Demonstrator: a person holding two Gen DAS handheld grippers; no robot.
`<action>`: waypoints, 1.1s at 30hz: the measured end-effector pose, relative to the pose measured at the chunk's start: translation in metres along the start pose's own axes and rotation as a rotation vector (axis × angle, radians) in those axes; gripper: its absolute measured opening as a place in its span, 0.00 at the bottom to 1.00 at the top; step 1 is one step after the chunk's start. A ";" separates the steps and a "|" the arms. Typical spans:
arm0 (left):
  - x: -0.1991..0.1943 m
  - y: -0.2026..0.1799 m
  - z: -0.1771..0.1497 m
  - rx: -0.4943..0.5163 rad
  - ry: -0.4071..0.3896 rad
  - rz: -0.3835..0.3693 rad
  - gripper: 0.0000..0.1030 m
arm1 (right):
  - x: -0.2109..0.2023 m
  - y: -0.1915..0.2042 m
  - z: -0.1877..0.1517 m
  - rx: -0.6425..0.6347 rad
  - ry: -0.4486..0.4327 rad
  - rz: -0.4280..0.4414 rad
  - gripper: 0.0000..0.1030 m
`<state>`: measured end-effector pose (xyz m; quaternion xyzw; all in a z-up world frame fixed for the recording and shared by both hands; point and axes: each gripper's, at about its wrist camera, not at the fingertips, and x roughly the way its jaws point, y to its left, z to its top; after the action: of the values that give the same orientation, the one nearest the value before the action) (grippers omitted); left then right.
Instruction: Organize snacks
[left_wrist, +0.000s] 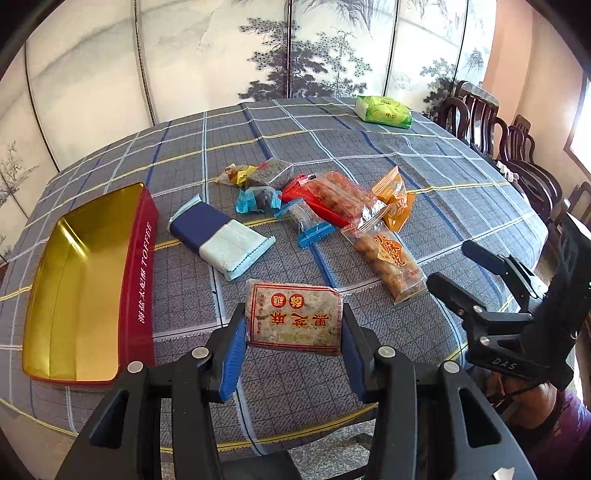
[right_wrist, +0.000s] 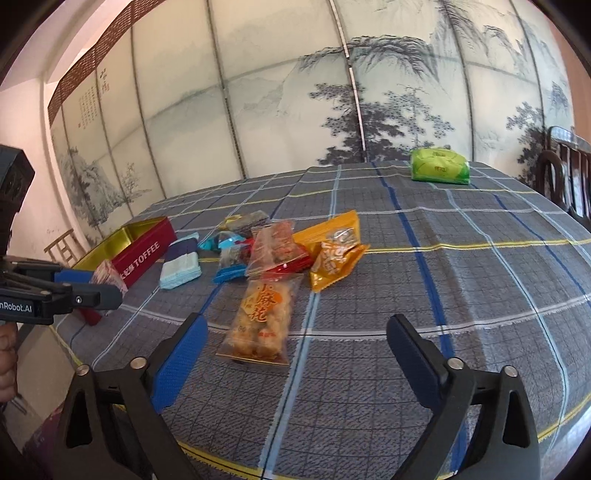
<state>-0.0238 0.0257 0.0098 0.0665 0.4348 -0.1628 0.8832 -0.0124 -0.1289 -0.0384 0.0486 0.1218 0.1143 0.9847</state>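
My left gripper (left_wrist: 293, 325) is shut on a grey-brown snack packet with red print (left_wrist: 293, 319) and holds it above the checked tablecloth (left_wrist: 221, 147). An open red toffee tin with a gold inside (left_wrist: 142, 280) lies to its left. Farther back lies a heap of snacks: a navy and pale blue packet (left_wrist: 218, 236), small blue packets, a red bag and an orange bag (left_wrist: 397, 201). My right gripper (right_wrist: 295, 325) stands open near the table's front edge. A clear packet of fried twists (right_wrist: 262, 317) lies just ahead of its fingers, apart from both pads. The left gripper (right_wrist: 99, 284) shows at the left of the right wrist view.
A green tissue pack (left_wrist: 384, 110) lies at the far side of the table. Dark wooden chairs (left_wrist: 517, 147) stand along the right side. A painted folding screen (right_wrist: 295, 92) closes off the back. The table's front edge runs just under both grippers.
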 end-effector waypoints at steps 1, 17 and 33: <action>-0.002 0.001 -0.001 0.003 -0.008 0.002 0.41 | 0.005 0.005 0.001 -0.017 0.023 0.007 0.80; -0.030 0.027 0.004 -0.045 -0.074 0.014 0.41 | 0.083 0.029 0.025 -0.090 0.319 -0.048 0.51; -0.057 0.092 0.010 -0.142 -0.112 0.093 0.41 | 0.031 0.049 0.023 0.081 0.317 0.259 0.37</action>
<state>-0.0167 0.1227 0.0584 0.0147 0.3914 -0.0939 0.9153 0.0118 -0.0755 -0.0168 0.0848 0.2723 0.2412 0.9276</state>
